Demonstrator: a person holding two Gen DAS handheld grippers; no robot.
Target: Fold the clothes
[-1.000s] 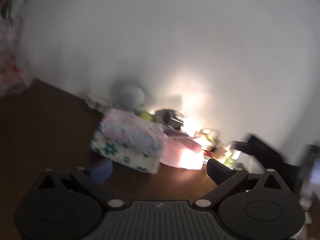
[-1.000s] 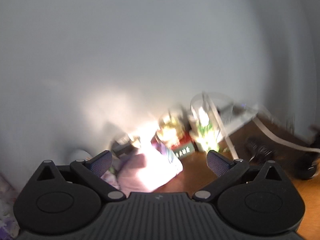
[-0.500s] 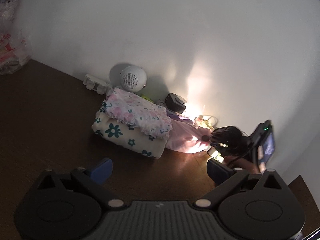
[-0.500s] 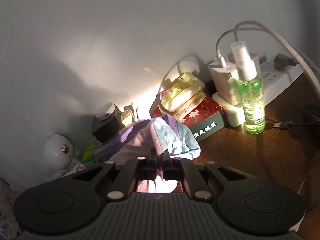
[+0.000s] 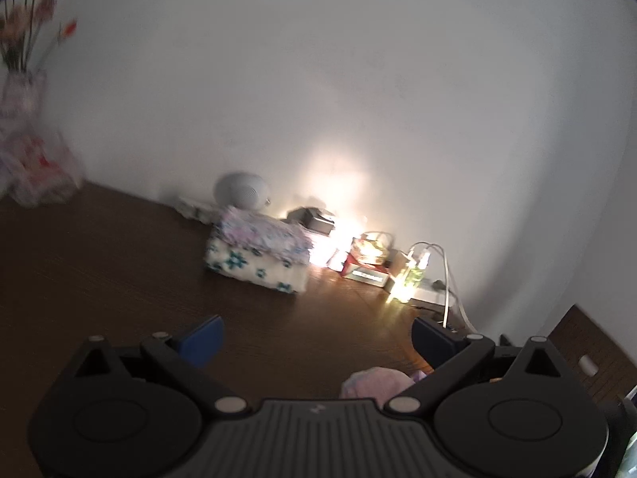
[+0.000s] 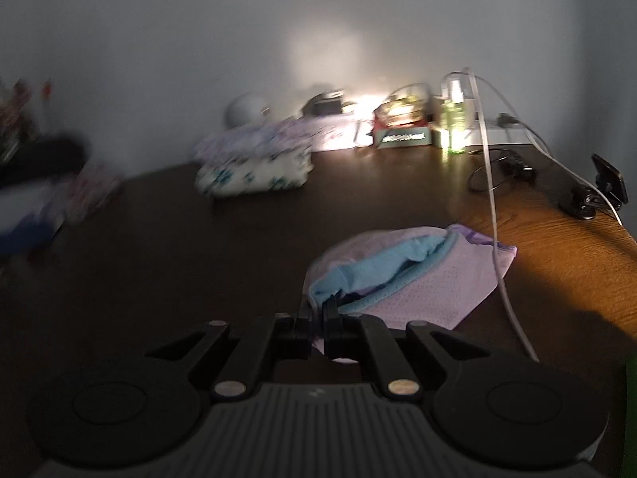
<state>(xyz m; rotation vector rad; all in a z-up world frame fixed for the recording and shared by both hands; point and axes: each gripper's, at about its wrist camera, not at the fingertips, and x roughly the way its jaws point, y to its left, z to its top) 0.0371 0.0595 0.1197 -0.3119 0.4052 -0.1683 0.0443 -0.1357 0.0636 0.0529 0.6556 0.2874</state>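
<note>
Pinching the near edge of a pink and blue garment (image 6: 402, 279), the right claw (image 6: 317, 314) has its jaws pressed together on the fabric, and the cloth lies crumpled on the dark bench (image 6: 179, 263) just ahead of that claw and to its right. The left claw (image 5: 314, 338) is spread wide with nothing between its jaws; a lump of the same pink cloth shows just under its right jaw. By my reading the step in hand is laying this piece out for folding, so the next move calls for the left claw to take a second edge and the two to pull the cloth flat. Far ahead of both claws sits a stack of folded clothes (image 6: 254, 159) by the wall (likely where this piece ends up). A white cable (image 6: 493, 207) drapes across the garment's right side and could snag when the cloth is spread; a green spray bottle (image 6: 454, 119) and a small box (image 6: 402, 135) stand well beyond
</note>
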